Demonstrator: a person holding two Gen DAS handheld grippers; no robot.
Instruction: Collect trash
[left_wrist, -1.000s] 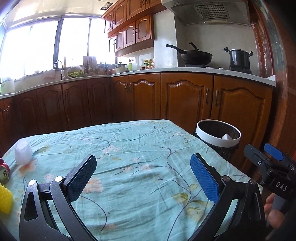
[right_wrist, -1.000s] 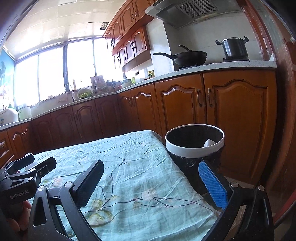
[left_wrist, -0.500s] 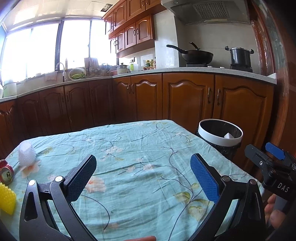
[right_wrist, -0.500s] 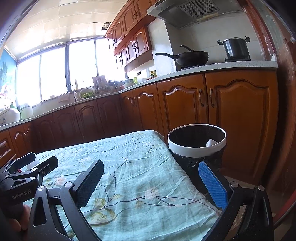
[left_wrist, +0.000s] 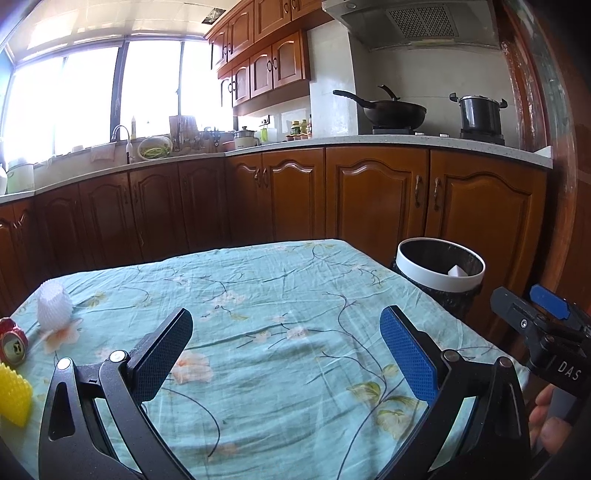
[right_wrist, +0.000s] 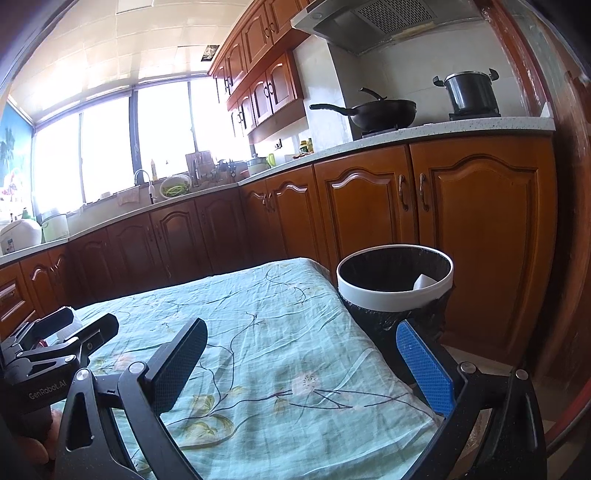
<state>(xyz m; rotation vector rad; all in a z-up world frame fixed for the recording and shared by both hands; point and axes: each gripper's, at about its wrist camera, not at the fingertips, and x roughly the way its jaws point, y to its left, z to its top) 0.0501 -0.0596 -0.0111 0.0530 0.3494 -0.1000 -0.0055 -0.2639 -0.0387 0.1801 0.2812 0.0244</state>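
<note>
Both my hand-held grippers empty, jaws spread: left hand-held gripper (left_wrist: 286, 345), right hand-held gripper (right_wrist: 301, 363). White foam net (left_wrist: 54, 305) at tabletop (left_wrist: 295, 295) far-left corner, beside crushed red can (left_wrist: 13, 341). Net looks light, squashy; pinch mid-body. Trash bin (right_wrist: 394, 284) right.

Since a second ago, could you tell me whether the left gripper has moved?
Yes. In its own view the white foam net and trash bin slid rightward against the frame, so the left gripper turned slightly left.
</note>
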